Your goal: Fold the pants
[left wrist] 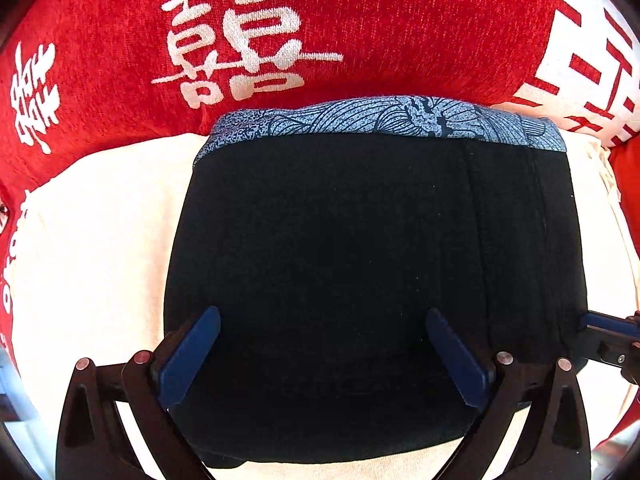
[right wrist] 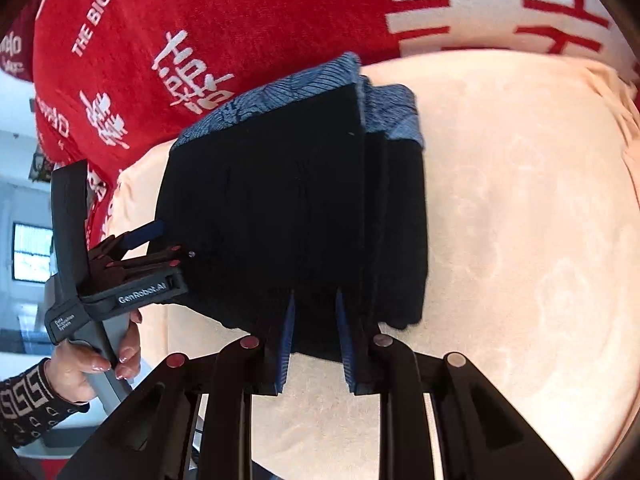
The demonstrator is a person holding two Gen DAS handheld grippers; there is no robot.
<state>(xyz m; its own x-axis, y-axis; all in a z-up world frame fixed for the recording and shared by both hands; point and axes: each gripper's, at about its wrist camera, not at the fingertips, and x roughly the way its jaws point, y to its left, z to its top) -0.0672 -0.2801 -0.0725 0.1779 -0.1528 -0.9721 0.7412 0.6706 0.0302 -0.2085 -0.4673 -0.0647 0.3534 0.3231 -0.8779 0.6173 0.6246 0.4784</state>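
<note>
lying on a cream cushion by red blanket, pants; left gripper apart, right gripper clamping them.

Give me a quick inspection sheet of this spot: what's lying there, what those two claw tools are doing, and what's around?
Surface: cream fabric laid over a red blanket with white characters.
Job's things: black pants folded into a compact stack, blue patterned band along the far edge.
Clutter: nothing seen.
Grippers: left gripper open wide above the pants' near edge, gripping nothing; right gripper jaws narrow at the stack's near edge, with dark cloth between the pads.
Cables: nothing seen.
Surroundings: a hand in a patterned sleeve holds the left tool's handle; a bright room with a window lies beyond.
</note>
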